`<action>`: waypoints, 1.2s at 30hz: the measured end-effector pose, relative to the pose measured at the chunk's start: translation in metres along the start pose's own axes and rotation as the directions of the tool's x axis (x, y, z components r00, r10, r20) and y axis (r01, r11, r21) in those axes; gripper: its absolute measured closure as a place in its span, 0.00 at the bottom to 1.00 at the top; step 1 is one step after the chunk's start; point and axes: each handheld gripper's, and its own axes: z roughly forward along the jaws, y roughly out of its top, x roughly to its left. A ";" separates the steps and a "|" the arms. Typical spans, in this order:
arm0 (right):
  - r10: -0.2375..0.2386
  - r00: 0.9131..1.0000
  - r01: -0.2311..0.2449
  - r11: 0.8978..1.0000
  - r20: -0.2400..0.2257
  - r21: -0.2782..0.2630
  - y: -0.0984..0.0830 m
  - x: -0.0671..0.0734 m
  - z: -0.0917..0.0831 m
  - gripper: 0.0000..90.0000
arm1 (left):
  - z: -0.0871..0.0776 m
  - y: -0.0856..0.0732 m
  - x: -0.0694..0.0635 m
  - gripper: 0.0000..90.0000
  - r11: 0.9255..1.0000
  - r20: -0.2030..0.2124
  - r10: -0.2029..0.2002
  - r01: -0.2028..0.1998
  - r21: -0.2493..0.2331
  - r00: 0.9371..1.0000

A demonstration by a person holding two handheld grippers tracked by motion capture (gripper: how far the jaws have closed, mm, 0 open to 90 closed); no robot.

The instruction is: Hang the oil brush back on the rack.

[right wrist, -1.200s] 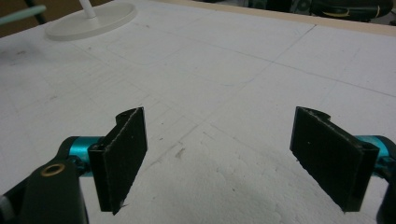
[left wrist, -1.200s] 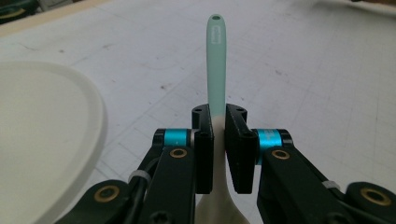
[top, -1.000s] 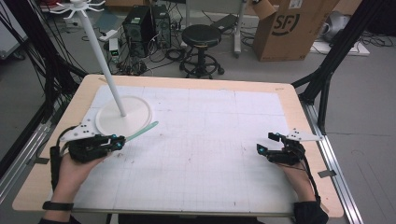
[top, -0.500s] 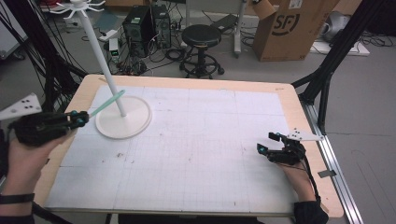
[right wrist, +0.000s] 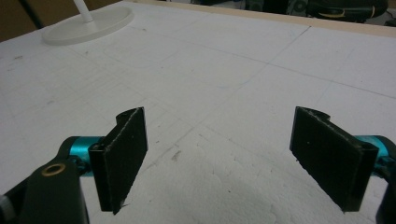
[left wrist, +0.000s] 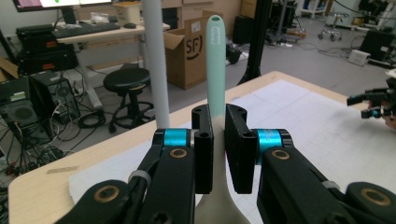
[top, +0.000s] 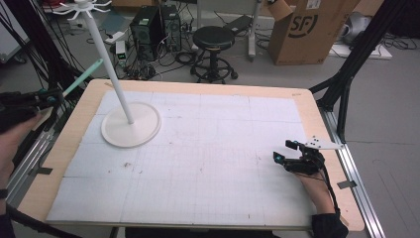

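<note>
Spatula [left wrist: 215, 60] up off the table [top: 208, 148], mint-green handle clamped in the left gripper [left wrist: 218, 149] out at the left edge, beside the white hanging stand [top: 130, 130]. Looks like the carry-to-hook step; next it needs lifting to the hook ring [top: 83, 7] and threading the handle's hole over a prong. Left gripper view shows that hole; high view shows the hooks. Right gripper [right wrist: 233, 158] rests empty on the table, jaws wide apart.

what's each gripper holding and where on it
The left gripper grips a mint spatula low on its handle, just above the wider end. The right gripper is open, holding nothing.
</note>
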 end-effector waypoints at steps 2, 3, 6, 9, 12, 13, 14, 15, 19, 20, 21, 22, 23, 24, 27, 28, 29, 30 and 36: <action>0.001 1.000 -0.001 1.000 -0.001 -0.003 0.000 -0.001 0.000 0.20 | -0.003 0.005 0.001 0.91 1.000 -0.011 -0.004 0.004 -0.012 1.000; 0.000 1.000 0.000 1.000 0.000 -0.005 0.000 -0.001 0.000 0.20 | -0.005 0.007 0.001 0.91 1.000 -0.015 -0.007 0.007 -0.019 1.000; -0.002 1.000 0.002 1.000 -0.001 -0.006 0.000 0.000 0.000 0.21 | -0.013 0.015 0.003 0.91 0.999 -0.027 -0.009 0.008 -0.041 1.000; -0.002 1.000 0.002 1.000 -0.001 -0.004 0.000 0.000 0.000 0.21 | -0.018 0.022 0.003 0.91 0.998 -0.034 -0.010 0.008 -0.060 0.999; -0.001 1.000 0.001 1.000 0.000 -0.004 0.000 0.000 0.000 0.21 | -0.022 0.029 0.003 0.91 0.998 -0.036 -0.010 0.007 -0.069 0.999; -0.001 1.000 0.001 1.000 -0.001 -0.004 0.000 0.000 0.000 0.21 | -0.023 0.032 0.003 0.91 0.997 -0.039 -0.008 0.005 -0.072 0.999; -0.001 1.000 0.001 1.000 -0.001 -0.004 0.000 0.000 0.000 0.21 | -0.024 0.034 0.003 0.91 0.997 -0.039 -0.008 0.005 -0.074 0.999; -0.001 1.000 0.001 1.000 -0.001 -0.004 0.000 0.000 0.000 0.21 | -0.025 0.036 0.002 0.91 0.997 -0.037 -0.007 0.004 -0.077 0.999; 0.001 1.000 -0.001 1.000 -0.002 -0.006 0.000 -0.001 0.000 0.21 | -0.028 0.044 0.001 0.91 0.996 -0.042 -0.002 -0.002 -0.094 0.999; 0.000 1.000 0.000 1.000 -0.001 -0.005 0.000 -0.001 0.000 0.21 | -0.029 0.045 0.001 0.91 0.995 -0.044 0.000 -0.004 -0.095 0.999; 0.002 1.000 -0.002 1.000 -0.002 -0.005 0.000 -0.001 0.000 0.21 | -0.029 0.047 0.001 0.91 0.995 -0.045 0.000 -0.004 -0.096 0.999; 0.002 1.000 -0.002 1.000 -0.002 -0.005 0.000 -0.001 0.000 0.21 | -0.029 0.048 0.002 0.91 0.995 -0.046 0.000 -0.004 -0.097 0.999; 0.002 1.000 -0.002 1.000 -0.002 -0.005 0.000 -0.001 0.000 0.21 | -0.030 0.049 0.002 0.91 0.995 -0.047 -0.003 -0.002 -0.102 0.999; 0.002 1.000 -0.002 1.000 -0.002 -0.005 0.000 -0.001 0.000 0.21 | -0.030 0.050 0.003 0.91 0.994 -0.045 -0.004 -0.001 -0.106 0.999; 0.000 1.000 -0.001 1.000 -0.004 -0.004 0.000 -0.001 0.000 0.21 | -0.030 0.053 0.003 0.91 0.993 -0.047 -0.004 -0.001 -0.116 0.999; 0.002 1.000 -0.002 1.000 -0.004 -0.003 0.000 -0.001 0.000 0.21 | -0.029 0.054 0.003 0.91 0.993 -0.050 -0.004 -0.002 -0.115 0.999; 0.002 1.000 -0.002 1.000 -0.005 -0.005 0.000 -0.001 0.001 0.21 | -0.029 0.055 0.004 0.91 0.994 -0.055 -0.001 -0.005 -0.111 0.998; 0.002 1.000 -0.002 1.000 -0.005 -0.005 0.000 -0.001 0.001 0.21 | -0.028 0.056 0.004 0.91 0.994 -0.055 0.000 -0.006 -0.112 0.998; 0.003 1.000 -0.003 1.000 -0.005 -0.006 0.000 -0.001 0.000 0.21 | -0.027 0.054 0.006 0.91 0.994 -0.074 -0.004 -0.005 -0.112 0.997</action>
